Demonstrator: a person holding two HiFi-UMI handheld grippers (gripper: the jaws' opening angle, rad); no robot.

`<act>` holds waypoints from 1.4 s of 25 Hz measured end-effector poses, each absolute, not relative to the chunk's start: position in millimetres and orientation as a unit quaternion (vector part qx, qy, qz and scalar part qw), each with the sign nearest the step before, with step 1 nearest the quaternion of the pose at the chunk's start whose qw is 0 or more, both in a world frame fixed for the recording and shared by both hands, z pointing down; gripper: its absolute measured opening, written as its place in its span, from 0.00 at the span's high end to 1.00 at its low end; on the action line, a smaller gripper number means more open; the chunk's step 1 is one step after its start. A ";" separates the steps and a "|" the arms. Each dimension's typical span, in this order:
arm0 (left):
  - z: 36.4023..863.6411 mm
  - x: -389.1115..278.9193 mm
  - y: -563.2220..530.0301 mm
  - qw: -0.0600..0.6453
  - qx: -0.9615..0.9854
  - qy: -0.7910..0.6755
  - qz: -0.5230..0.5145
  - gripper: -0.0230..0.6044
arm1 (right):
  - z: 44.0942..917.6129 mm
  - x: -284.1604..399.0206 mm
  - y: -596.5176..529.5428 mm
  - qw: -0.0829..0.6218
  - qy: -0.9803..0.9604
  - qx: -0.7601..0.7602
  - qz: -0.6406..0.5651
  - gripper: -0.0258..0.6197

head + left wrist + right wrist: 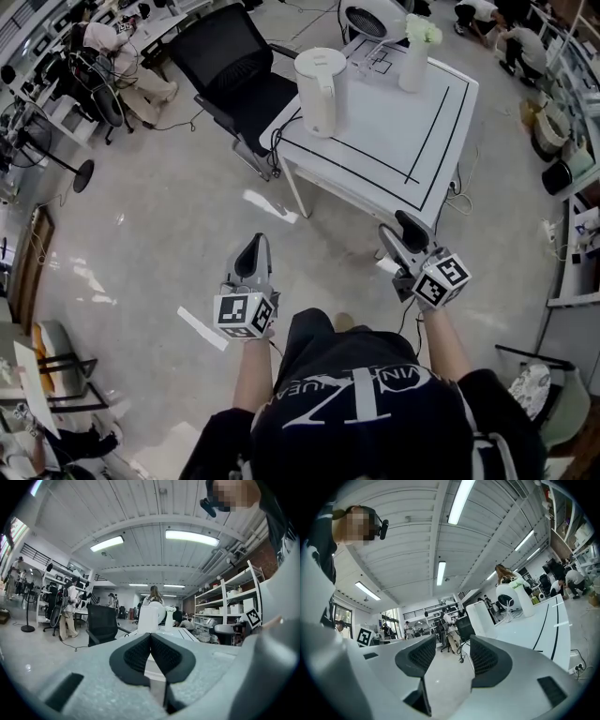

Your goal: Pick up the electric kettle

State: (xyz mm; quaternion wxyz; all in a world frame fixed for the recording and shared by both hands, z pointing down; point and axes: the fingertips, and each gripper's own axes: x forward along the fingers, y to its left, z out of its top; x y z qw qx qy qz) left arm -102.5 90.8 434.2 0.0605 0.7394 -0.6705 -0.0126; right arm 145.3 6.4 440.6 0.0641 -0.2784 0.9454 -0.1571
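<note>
The white electric kettle stands upright on the near left corner of a white table with black lines. Both grippers hang over the floor, well short of the table and apart from the kettle. My left gripper is shut with nothing in it; in the left gripper view its pads meet in front of the kettle. My right gripper sits just off the table's near edge, open and empty. The right gripper view shows a gap between its pads, with the kettle beyond.
A black office chair stands left of the table, close to the kettle. A white vase with flowers and a white fan sit at the table's far side. A black cord hangs off the table corner. People work at the back left.
</note>
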 end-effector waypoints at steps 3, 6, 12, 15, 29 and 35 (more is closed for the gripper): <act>437.1 -96.1 85.1 0.062 0.745 -0.664 -0.007 0.95 | 442.3 146.0 4.8 0.064 0.945 -0.278 -0.161 0.63; 439.0 -95.9 77.0 0.065 0.748 -0.661 -0.006 0.95 | 444.4 145.8 -0.9 0.064 0.944 -0.280 -0.163 0.63; 439.2 -103.3 46.8 0.064 0.756 -0.652 -0.006 0.95 | 442.8 137.7 -25.6 0.068 0.939 -0.292 -0.169 0.63; 435.4 -110.3 23.6 0.063 0.761 -0.646 -0.010 0.95 | 439.0 128.1 -44.0 0.065 0.941 -0.289 -0.162 0.63; 441.0 -144.8 -77.5 0.078 0.784 -0.616 -0.007 0.95 | 439.8 68.7 -123.0 0.047 0.945 -0.277 -0.167 0.63; 442.1 -155.8 -117.3 0.082 0.799 -0.596 -0.004 0.95 | 438.9 47.3 -152.2 0.042 0.946 -0.276 -0.165 0.63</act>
